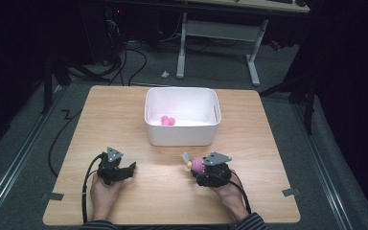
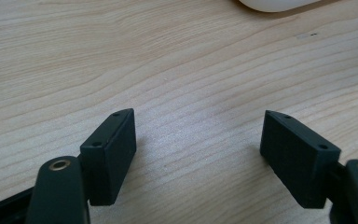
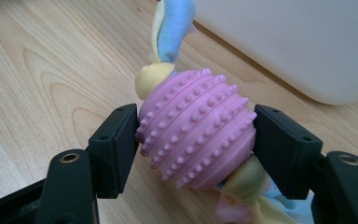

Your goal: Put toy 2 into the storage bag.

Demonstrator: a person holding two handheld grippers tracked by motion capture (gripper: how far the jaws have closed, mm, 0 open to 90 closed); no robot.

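A pink studded rubber ball toy (image 3: pixel 198 128) with yellow and blue fabric tails threaded through it lies on the wooden table (image 1: pixel 139 143) in front of the white bin (image 1: pixel 182 136). My right gripper (image 3: pixel 196 135) is shut on it, both black pads pressing its sides; in the high view the same toy (image 1: pixel 197 164) shows at that gripper (image 1: pixel 199 168). My left gripper (image 2: pixel 198 135) rests low over bare wood, open, nothing between its pads, and in the high view it (image 1: pixel 130 168) sits at the front left. A pink object (image 1: pixel 167 120) lies inside the bin.
The white bin's wall (image 3: pixel 298 42) rises just behind the toy, and its corner (image 2: pixel 279 3) shows ahead of the left gripper. A desk frame (image 1: pixel 220 43) and cables stand on the floor beyond the table's far edge.
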